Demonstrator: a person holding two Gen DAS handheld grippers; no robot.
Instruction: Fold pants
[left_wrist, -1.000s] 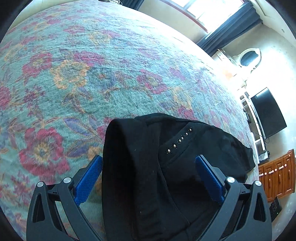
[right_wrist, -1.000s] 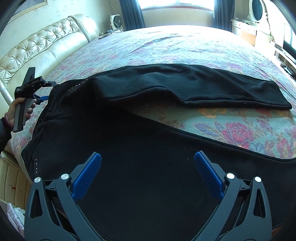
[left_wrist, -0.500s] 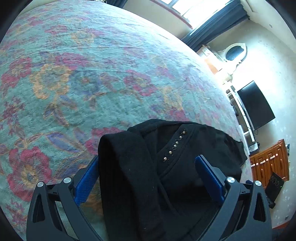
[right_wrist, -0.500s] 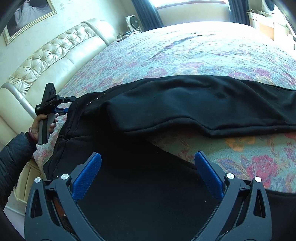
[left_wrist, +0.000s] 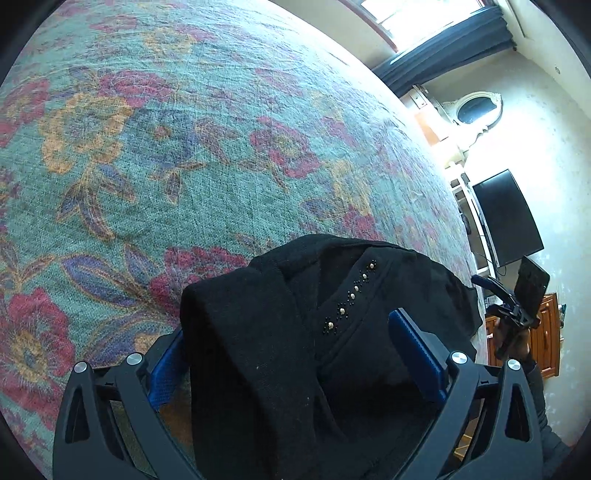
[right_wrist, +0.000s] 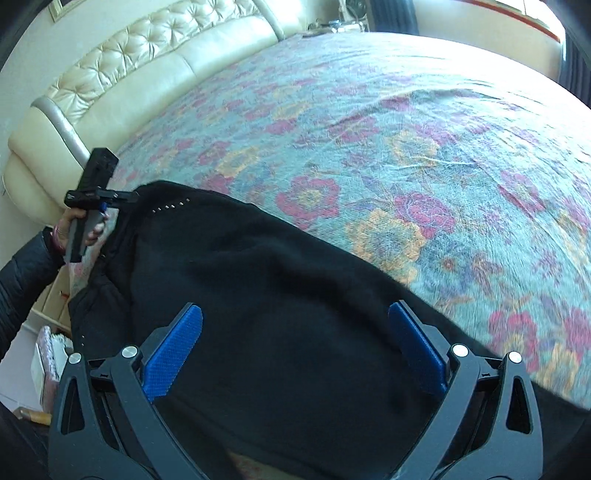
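pants: soft black pants (right_wrist: 280, 302) got doubled over, far leg now hidden
left gripper (left_wrist: 295, 354): fingers spread
right gripper (right_wrist: 295, 343): fingers spread too

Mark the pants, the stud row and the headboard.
pants (right_wrist: 280, 295): right wrist view, flat black cloth ahead of the open jaws.
stud row (left_wrist: 351, 295): left wrist view, middle of the line of studs.
headboard (right_wrist: 147, 74): right wrist view, tufted cream padding.
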